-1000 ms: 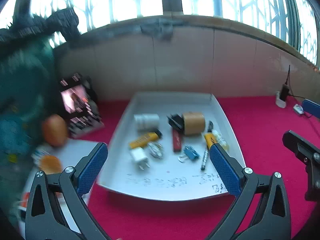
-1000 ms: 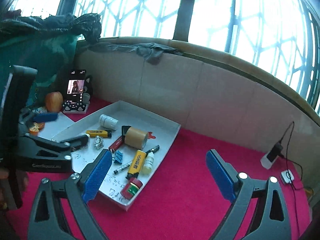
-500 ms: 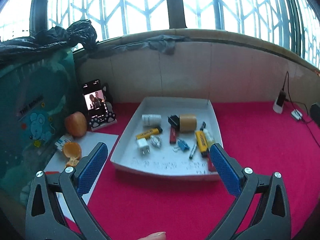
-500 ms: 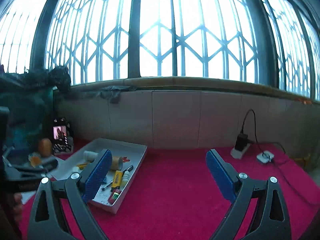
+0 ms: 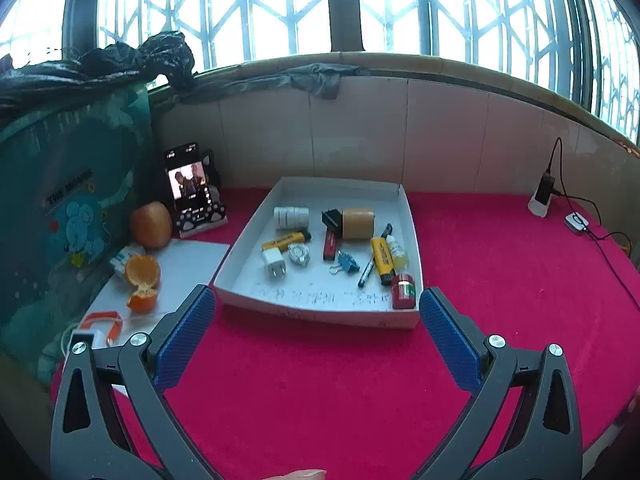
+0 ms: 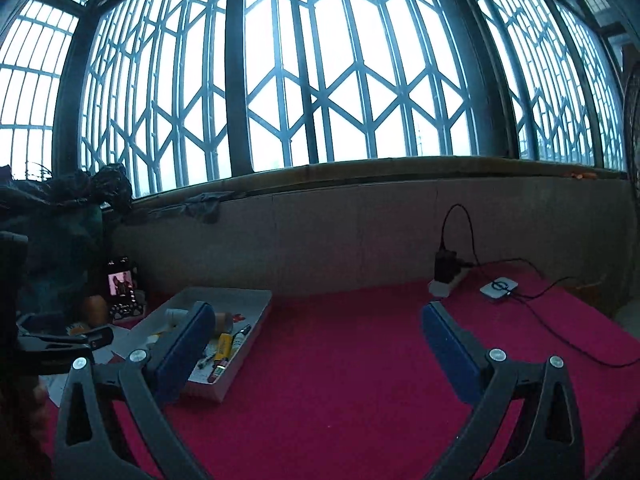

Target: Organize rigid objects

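A white tray (image 5: 412, 216) sits on the red table and holds several small items: a brown tape roll (image 5: 357, 223), a white bottle (image 5: 291, 217), a yellow lighter (image 5: 286, 241), a white charger plug (image 5: 274, 263), a blue binder clip (image 5: 347, 265), a yellow highlighter (image 5: 382, 258) and a red jar (image 5: 403, 291). My left gripper (image 5: 316, 334) is open and empty, just short of the tray's near edge. My right gripper (image 6: 318, 342) is open and empty over the red cloth, with the tray (image 6: 256, 316) at its left.
A phone on a stand (image 5: 190, 188), an apple (image 5: 151, 225) and a peeled orange (image 5: 142, 271) on white paper lie left of the tray. A power strip (image 5: 542, 196) and white puck (image 5: 577, 222) with cables lie far right. A tiled wall stands behind.
Both grippers have pulled back and up from the tray, which now looks smaller and farther. The right view has swung right toward the window. Both stay open.
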A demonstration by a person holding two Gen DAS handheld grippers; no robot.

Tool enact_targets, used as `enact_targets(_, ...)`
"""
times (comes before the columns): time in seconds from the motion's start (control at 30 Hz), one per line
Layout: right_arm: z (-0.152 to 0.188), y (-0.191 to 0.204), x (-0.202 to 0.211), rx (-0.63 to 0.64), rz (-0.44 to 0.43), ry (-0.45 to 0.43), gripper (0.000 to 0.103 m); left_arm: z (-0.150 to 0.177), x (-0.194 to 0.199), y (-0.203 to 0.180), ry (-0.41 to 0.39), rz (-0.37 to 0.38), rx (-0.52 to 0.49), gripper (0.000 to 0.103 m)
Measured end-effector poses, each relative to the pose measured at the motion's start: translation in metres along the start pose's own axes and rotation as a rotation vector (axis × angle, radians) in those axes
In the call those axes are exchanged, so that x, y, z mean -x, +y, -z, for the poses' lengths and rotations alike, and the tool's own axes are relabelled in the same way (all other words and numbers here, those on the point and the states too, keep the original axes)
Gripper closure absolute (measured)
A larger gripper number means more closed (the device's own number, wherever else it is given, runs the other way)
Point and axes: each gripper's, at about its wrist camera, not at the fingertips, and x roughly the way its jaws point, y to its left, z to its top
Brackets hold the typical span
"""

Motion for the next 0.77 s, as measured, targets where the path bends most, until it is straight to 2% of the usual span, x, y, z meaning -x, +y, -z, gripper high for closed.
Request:
enact_targets(0.17, 0.007, -0.001, -0.003, -0.030, -0.029, 0.042, 0.000, 0.002, 0.002, 0.003, 0.002, -0.007, 0.008, 0.000)
enact_targets(0.77, 0.015, -0.017, -0.007, -0.067, 0.013, 0.099, 0.000, 0.006, -0.018, 0.000, 0.079, 0.030, 0.020, 0.000)
